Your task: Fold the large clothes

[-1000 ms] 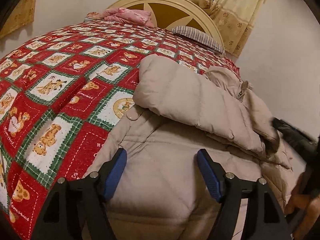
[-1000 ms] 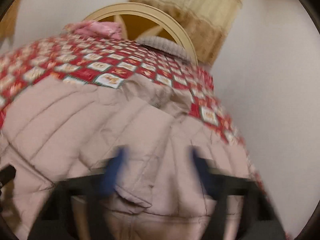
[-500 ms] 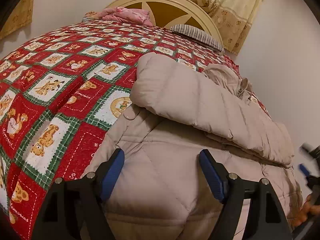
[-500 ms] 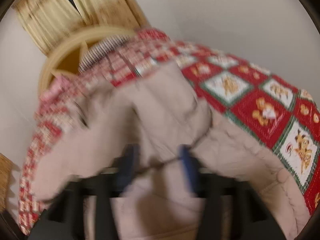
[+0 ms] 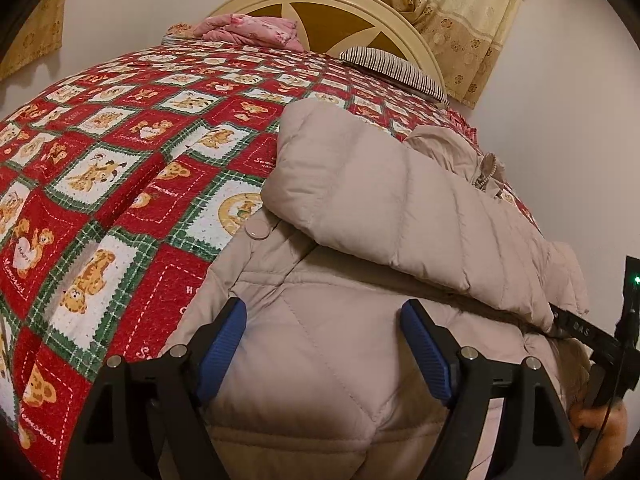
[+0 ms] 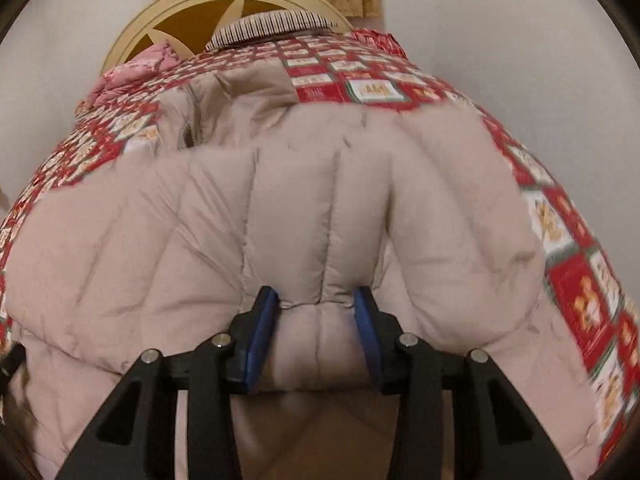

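A puffy beige coat [image 5: 384, 216] lies on the bed's red teddy-bear quilt [image 5: 100, 184], toward its near right side, one sleeve folded across the body. The left tongs [image 5: 324, 344] hang over the coat's lower panel, blue pads spread wide with nothing pinched. The right tongs [image 6: 316, 320], jaws just closing, squeeze a ridge of the padded sleeve. At twelve o'clock a striped pillow [image 5: 396, 68] leans against the cream headboard [image 5: 320, 0]
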`<action>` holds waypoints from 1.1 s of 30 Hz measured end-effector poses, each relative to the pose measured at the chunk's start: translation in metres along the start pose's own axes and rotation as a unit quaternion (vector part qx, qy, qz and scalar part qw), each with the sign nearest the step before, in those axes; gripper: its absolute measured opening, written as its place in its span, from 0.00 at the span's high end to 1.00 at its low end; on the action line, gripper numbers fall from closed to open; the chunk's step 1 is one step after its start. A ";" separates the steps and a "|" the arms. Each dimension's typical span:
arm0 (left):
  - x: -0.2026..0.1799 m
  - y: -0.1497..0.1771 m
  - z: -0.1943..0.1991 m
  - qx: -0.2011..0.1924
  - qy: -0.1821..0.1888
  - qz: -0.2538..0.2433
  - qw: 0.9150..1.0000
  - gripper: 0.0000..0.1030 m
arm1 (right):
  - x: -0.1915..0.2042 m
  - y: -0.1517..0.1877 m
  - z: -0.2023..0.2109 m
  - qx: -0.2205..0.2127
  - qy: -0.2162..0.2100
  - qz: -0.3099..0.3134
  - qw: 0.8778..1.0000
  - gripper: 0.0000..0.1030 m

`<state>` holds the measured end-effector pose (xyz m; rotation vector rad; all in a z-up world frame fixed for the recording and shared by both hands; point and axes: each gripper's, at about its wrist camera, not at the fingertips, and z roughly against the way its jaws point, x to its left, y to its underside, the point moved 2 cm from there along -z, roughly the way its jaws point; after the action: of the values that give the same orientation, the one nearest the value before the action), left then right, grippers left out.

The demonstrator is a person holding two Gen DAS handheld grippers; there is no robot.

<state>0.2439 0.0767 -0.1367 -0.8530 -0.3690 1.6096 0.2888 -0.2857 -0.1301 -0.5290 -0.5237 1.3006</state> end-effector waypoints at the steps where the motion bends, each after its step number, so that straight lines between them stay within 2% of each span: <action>1: -0.001 0.000 0.000 0.001 0.000 -0.001 1.000 0.21 | 0.000 0.002 0.003 0.003 0.006 0.003 1.000 0.57; 4: -0.001 0.000 -0.001 0.002 -0.002 -0.005 1.000 0.20 | 0.005 0.009 0.007 -0.001 0.022 0.031 0.999 0.55; 9: -0.001 0.000 0.000 0.001 0.002 -0.001 1.000 0.20 | 0.006 0.008 0.005 -0.003 0.042 0.038 0.998 0.49; 13: -0.001 0.002 0.004 0.002 0.003 -0.004 1.000 0.20 | 0.006 0.013 0.013 0.017 0.034 0.041 0.998 0.45; 17: -0.004 0.005 0.012 0.005 -0.010 -0.025 1.000 0.20 | 0.001 0.021 0.026 0.030 0.021 0.035 0.999 0.33; 20: -0.010 0.007 0.027 0.004 -0.022 -0.051 0.998 0.20 | -0.007 0.026 0.050 -0.004 0.000 0.008 1.000 0.33; 22: -0.015 0.004 0.040 0.003 -0.013 -0.067 0.998 0.20 | -0.012 0.027 0.065 -0.025 -0.011 0.000 1.000 0.33; 25: -0.022 -0.018 0.055 -0.009 0.016 -0.073 0.997 0.20 | -0.016 0.020 0.077 -0.038 -0.015 0.003 0.999 0.33; 28: -0.030 -0.054 0.059 -0.027 0.024 -0.067 0.997 0.20 | -0.021 -0.002 0.083 -0.041 -0.026 -0.005 0.999 0.33; 31: -0.041 -0.086 0.046 -0.038 0.018 -0.051 0.998 0.20 | -0.025 -0.024 0.082 -0.039 -0.046 -0.029 0.998 0.33; 33: -0.051 -0.106 0.027 -0.030 0.002 -0.045 0.999 0.20 | -0.023 -0.037 0.077 -0.039 -0.053 -0.038 0.997 0.33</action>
<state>0.3014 0.0587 -0.0321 -0.8729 -0.4473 1.5196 0.2637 -0.3095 -0.0482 -0.5014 -0.6776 1.2432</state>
